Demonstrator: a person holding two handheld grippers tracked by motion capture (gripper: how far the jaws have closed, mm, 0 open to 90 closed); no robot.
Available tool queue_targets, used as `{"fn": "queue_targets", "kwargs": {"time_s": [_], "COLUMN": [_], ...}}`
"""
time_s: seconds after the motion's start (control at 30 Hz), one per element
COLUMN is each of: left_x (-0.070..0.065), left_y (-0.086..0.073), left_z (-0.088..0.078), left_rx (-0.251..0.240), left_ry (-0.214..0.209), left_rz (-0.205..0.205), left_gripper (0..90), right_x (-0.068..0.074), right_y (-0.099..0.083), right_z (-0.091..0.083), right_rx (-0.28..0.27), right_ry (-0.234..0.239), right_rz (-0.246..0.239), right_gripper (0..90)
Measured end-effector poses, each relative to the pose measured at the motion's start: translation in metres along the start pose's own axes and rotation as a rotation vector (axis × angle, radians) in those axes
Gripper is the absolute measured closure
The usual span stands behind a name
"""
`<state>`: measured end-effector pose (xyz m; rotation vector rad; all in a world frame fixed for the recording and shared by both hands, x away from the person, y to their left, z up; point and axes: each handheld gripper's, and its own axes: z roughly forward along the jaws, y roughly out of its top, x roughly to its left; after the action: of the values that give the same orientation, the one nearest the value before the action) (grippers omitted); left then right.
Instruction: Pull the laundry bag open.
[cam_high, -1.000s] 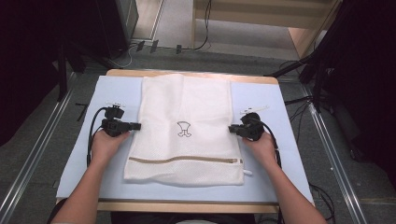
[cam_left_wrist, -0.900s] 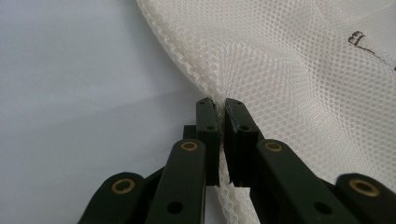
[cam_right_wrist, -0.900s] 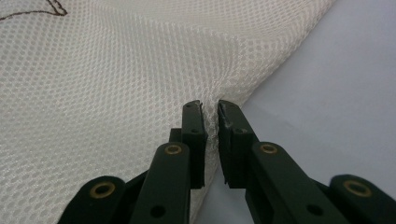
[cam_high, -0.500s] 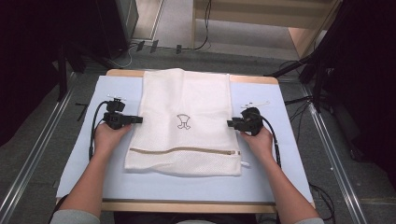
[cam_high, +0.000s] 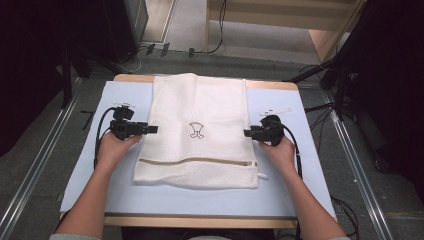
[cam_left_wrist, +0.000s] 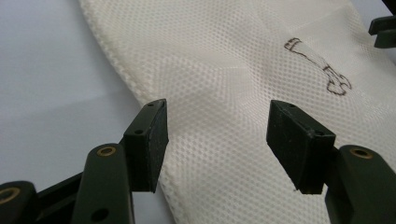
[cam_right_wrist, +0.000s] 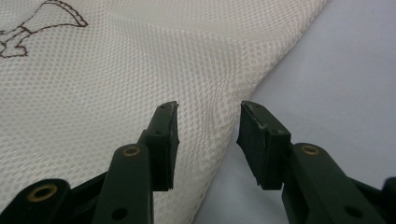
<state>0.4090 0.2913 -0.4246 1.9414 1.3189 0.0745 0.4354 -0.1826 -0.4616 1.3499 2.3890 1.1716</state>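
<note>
- Releasing the white mesh bag appears to be the step in hand; it lies flat along the middle of the pale blue mat, zip end toward the person.
- The left gripper stands at the bag's left edge, the right gripper at its right edge; both have just been opening their jaws, now spread, the left wider; mesh lies below the gap but no pad presses on it, so nothing is held.
- To do it well, in my judgement: draw each gripper straight outward and level; avoid snagging the weave or dragging the seam out of line.
- The left gripper view shows the stitched left seam and a faint crease; the right gripper view shows the right edge; the high view alone shows the zip and the bag's squareness on the mat.
</note>
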Motion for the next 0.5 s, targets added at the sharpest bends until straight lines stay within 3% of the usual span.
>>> {"fn": "queue_targets", "kwargs": {"time_s": [0.17, 0.5], "left_x": [-0.017, -0.042], "left_y": [-0.001, -0.004], "left_z": [-0.005, -0.007], "left_rx": [-0.016, -0.031], "left_ry": [-0.001, -0.026], "left_rz": [0.054, 0.093], "left_gripper": [39.5, 39.3], "right_x": [0.003, 0.016], "right_y": [-0.002, -0.013], "right_z": [-0.009, -0.025], "right_rx": [-0.011, 0.002], "right_ry": [0.022, 0.058], "right_rz": [0.008, -0.016], "right_gripper": [59.1, 61.7]}}
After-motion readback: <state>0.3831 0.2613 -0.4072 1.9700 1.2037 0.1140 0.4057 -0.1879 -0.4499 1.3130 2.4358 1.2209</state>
